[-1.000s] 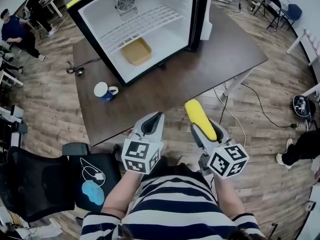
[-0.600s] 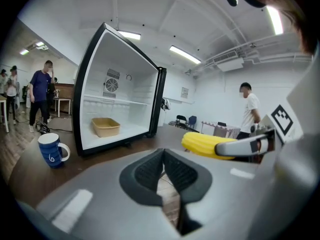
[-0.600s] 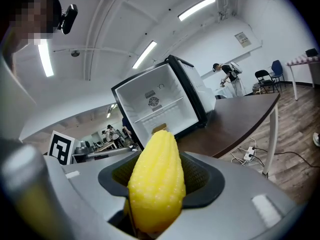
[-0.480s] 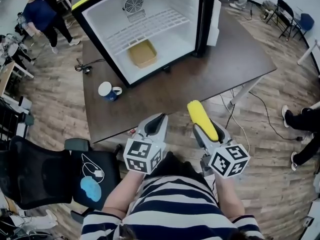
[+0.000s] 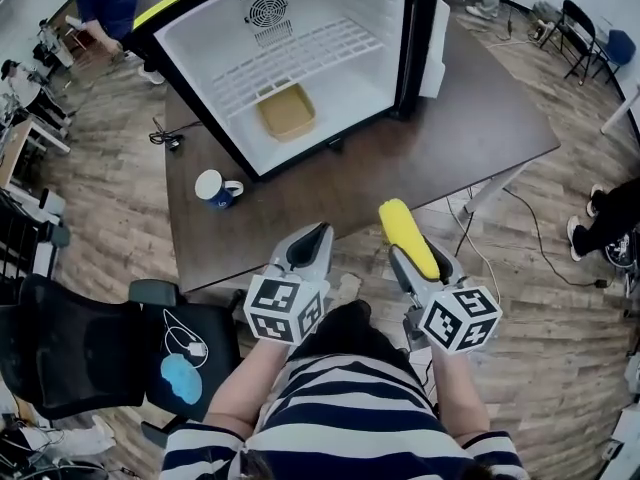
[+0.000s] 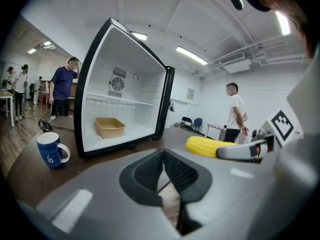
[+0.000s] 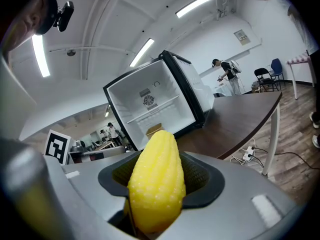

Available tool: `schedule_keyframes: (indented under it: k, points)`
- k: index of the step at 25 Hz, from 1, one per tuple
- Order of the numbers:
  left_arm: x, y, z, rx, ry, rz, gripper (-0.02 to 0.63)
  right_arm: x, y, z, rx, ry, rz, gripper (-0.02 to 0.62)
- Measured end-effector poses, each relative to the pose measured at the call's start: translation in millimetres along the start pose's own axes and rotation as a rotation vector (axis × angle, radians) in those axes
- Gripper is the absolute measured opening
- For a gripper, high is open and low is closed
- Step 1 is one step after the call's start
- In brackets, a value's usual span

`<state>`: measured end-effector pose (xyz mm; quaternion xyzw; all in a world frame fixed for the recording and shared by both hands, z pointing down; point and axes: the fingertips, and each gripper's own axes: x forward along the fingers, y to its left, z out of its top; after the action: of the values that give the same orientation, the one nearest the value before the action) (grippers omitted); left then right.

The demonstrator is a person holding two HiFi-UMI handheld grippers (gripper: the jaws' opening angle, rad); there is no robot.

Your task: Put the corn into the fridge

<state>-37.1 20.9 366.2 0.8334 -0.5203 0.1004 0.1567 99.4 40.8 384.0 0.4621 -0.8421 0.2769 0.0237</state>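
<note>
Pinched only by its near end in the right tool [image 5: 413, 260], the corn [image 5: 400, 226] could lever loose if its tip knocks the fridge [image 5: 388, 13] frame at upper centre; the left tool [image 5: 308, 251] is pressed together, empty.

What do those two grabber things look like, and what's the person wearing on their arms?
The left gripper and right gripper are grey wedges with dark ribbed pads inside. Each carries a white cube printed with black square markers. The sleeves are striped navy and white.
</note>
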Motion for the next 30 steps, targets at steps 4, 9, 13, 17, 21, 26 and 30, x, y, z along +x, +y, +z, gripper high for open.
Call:
schedule_keyframes:
  k: [4,9,13,17,21,26,30]
  points:
    - [17.1,16.2,3.8,-0.031,-0.003,0.006,0.0,19.8,-5.9,10.3,-0.004,0.004,-0.006,0.235]
    - [43.8,35.5,18.8,-0.04,-0.034,0.021,0.0,51.5,-15.8,27.0,-0.022,0.013,-0.012,0.236]
    - [66.8,50.4,24.7,-0.04,-0.044,0.033,0.0,80.7,-27.0,36.9,-0.036,0.029,-0.022,0.235]
    - [88.6,63.2,29.0,-0.037,-0.038,0.03,0.0,109.4,-37.0,47.4,-0.049,0.034,-0.026,0.236]
    - [108.0,74.9,33.0,-0.035,-0.039,0.033,0.0,135.8,-48.1,59.4,-0.065,0.037,-0.028,0.236]
    - [129.3,92.3,37.5,-0.036,-0.039,0.045,0.0,167.8,-59.7,74.5,-0.069,0.03,-0.032,0.235]
    - [142.7,105.8,40.2,-0.053,-0.057,0.058,0.0,193.2,-69.1,84.5,-0.091,0.021,-0.043,0.236]
